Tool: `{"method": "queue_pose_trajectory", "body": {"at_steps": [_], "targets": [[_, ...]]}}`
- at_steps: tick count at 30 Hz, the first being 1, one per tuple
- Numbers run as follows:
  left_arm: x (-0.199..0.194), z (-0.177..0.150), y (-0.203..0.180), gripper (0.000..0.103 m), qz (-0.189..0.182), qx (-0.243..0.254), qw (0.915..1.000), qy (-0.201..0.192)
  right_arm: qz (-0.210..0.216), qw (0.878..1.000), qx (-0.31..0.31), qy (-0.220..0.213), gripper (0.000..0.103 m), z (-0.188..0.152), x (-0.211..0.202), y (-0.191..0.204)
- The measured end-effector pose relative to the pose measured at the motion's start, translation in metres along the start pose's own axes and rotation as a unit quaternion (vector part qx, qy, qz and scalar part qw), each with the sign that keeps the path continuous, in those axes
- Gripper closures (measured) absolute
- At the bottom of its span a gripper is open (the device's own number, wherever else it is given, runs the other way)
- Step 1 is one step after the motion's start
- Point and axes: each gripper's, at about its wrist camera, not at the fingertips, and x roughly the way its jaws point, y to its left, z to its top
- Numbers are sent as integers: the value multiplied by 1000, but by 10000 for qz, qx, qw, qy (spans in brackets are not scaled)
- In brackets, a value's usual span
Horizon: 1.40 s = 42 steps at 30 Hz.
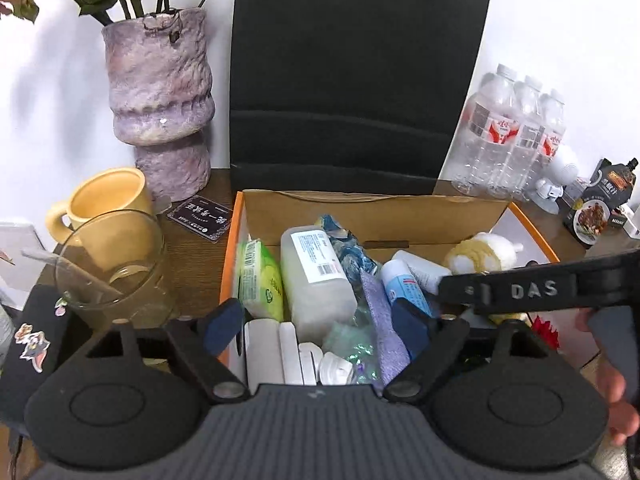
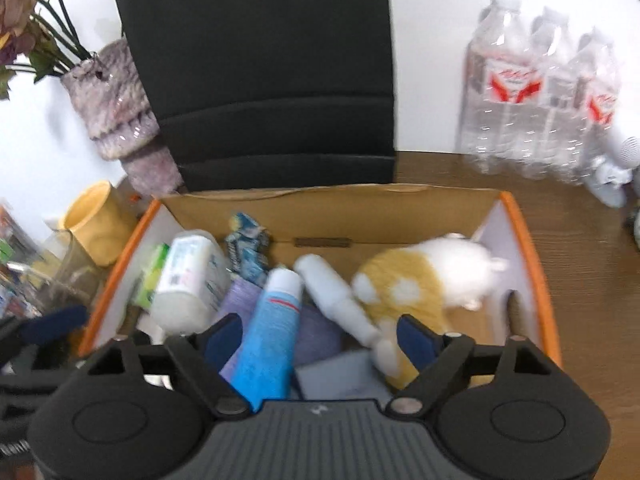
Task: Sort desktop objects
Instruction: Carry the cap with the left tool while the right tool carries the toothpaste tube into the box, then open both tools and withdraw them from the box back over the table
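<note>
Both grippers, left (image 1: 320, 322) and right (image 2: 320, 336), hover wide-fingered and empty over the box (image 2: 360, 208), where the soft plush (image 2: 432, 276) looks light and squeezable mid-body.

You are working at a home or office desk: a wooden tabletop (image 2: 592, 264) against a white wall carries a flower vase (image 1: 160, 100), mug (image 1: 108, 208), and shrink-wrapped water bottles (image 1: 512, 128).

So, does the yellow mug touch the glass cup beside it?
Cannot tell. In the left wrist view the glass cup overlaps the yellow mug in front of it, so neither contact nor gap shows. The right wrist view is blurred there.
</note>
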Motion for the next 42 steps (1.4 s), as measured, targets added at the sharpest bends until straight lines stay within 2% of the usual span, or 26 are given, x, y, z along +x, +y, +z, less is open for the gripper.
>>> {"method": "queue_pose_trajectory", "body": {"at_steps": [2,8,13,20,24,27,31,36,40,42], "targets": [[-6,0,-4,0,100,-10,9999,-12,-124,9998,-93,111,15,-2,-7,-3],[-19,-6,-22,0,319,89,9988,362,-224,9994,-205,139,14,-23,-39,-12],[-40,-17,-33,0,486,-150,9983,298,-288,9991,-273,117,11,-43,-69,-20],[-76,-46,-62,0,373,88,9991,169,-362,9991,-235,50,10,-88,-105,-34],[-108,-82,-71,0,70,38,10000,-13,-342,9989,-310,-8,8,-134,-130,-37],[-132,-129,-75,0,-306,92,9994,-97,-244,9993,-259,-121,8,-179,-151,-40],[-149,-198,-71,0,-559,88,9981,-248,-277,9984,-290,-387,7,-245,-169,-34],[-150,-259,-70,0,-202,234,9988,-379,-272,9968,-547,-521,7,-302,-151,-25],[-145,-277,-68,0,-22,251,9992,-318,-58,9971,-376,-666,7,-319,-141,-26],[-143,-281,-68,0,24,281,9991,-323,-97,9957,-344,-858,7,-323,-143,-26]]}}
